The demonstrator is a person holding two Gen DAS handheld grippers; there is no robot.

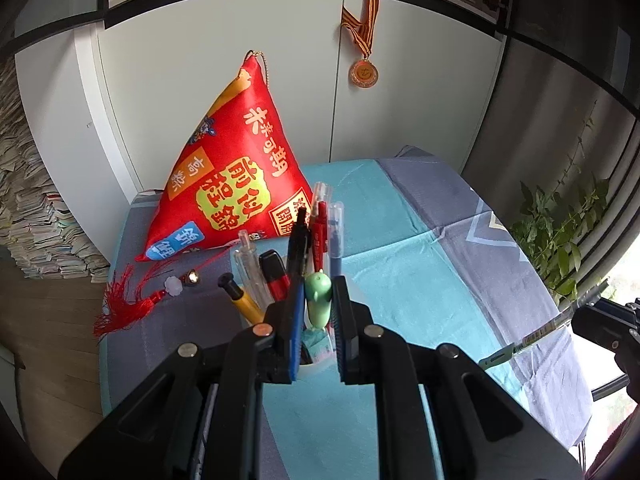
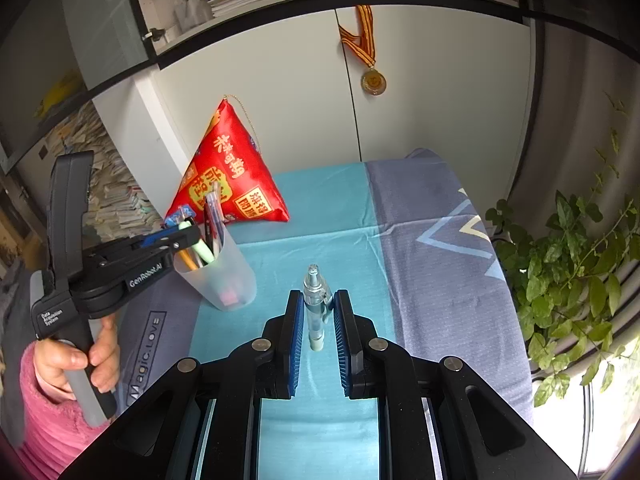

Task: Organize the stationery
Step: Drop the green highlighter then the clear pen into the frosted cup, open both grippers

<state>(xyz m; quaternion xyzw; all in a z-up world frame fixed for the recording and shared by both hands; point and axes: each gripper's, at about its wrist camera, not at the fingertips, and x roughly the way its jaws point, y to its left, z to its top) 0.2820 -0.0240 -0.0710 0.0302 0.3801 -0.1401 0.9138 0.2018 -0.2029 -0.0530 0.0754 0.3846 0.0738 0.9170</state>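
Observation:
A translucent pen cup [image 2: 224, 276] stands tilted on the cloth-covered table, with several pens and markers [image 1: 296, 248] in it. My left gripper [image 1: 316, 292] is shut on the cup's near rim; in the right wrist view it [image 2: 188, 236] clamps the rim from the left. My right gripper [image 2: 316, 300] holds a clear pen [image 2: 315, 304] between its blue pads, tip end toward the camera, above the teal cloth, right of the cup. In the left wrist view the pen [image 1: 532, 336] sticks out of the right gripper [image 1: 600, 324] at the right edge.
A red pyramid cushion [image 1: 236, 172] with a tassel [image 1: 132, 304] stands at the table's back left, just behind the cup. White cabinet doors with a hanging medal [image 2: 374, 80] lie behind. A leafy plant [image 2: 572, 272] is off the table's right edge.

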